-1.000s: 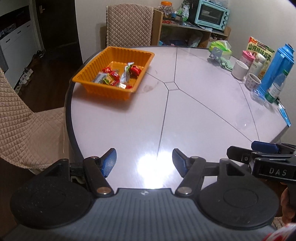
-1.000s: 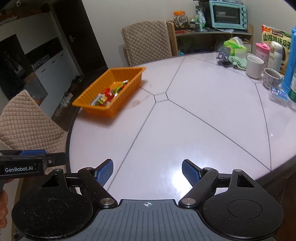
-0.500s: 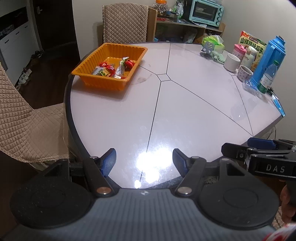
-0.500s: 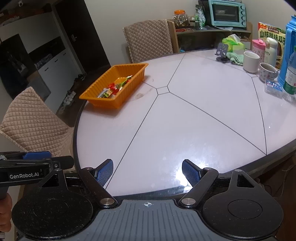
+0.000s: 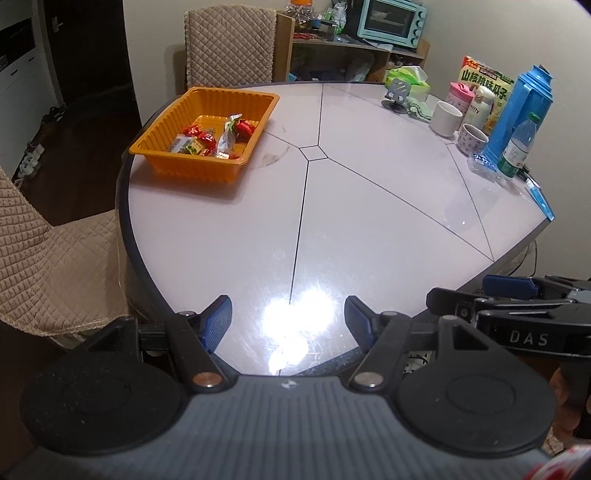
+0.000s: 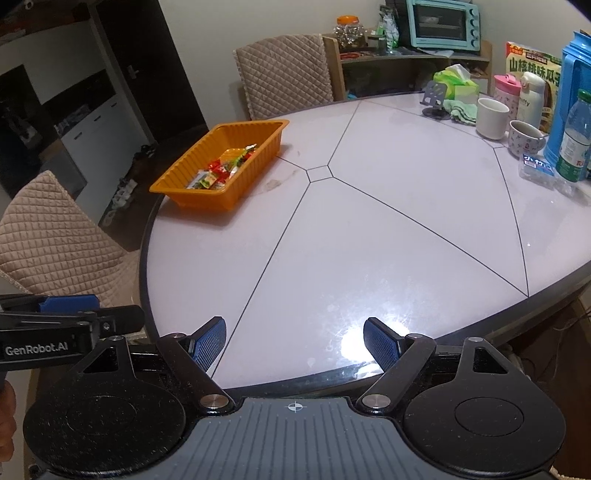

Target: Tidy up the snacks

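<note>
Right now both hand-held grippers hover over the near edge of a round white table (image 5: 369, 229), side by side and angled down toward it. The left gripper (image 5: 288, 319) has its blue-padded jaws spread apart with only bare tabletop showing between them; it holds nothing. The right gripper (image 6: 294, 341) stands open a little wider, likewise empty, with a bright glare on the table surface between its pads. In the left wrist view the right gripper shows from the side at the right edge, and in the right wrist view the left gripper shows at the left edge, so the two are close together.

Well away from both, near the table's far left edge, sits an orange ridged plastic tray (image 5: 177, 162) (image 6: 236, 195). Inside it lies a small heap of wrapped snacks (image 5: 214, 138) (image 6: 221, 171), mostly red and yellow-green wrappers, with one silvery packet among them.

Along the far right side of the table stand a white mug (image 5: 446, 119), a patterned cup (image 6: 524, 137), a pink-lidded tumbler (image 5: 459, 98), a blue thermos jug (image 5: 524, 110), a clear water bottle (image 5: 517, 147) and a printed snack bag (image 5: 484, 79). A green tissue pack (image 6: 456, 85) sits farther back. Two quilted beige chairs (image 6: 284, 74) stand by the table, and a teal toaster oven (image 6: 441, 22) rests on a shelf behind.
</note>
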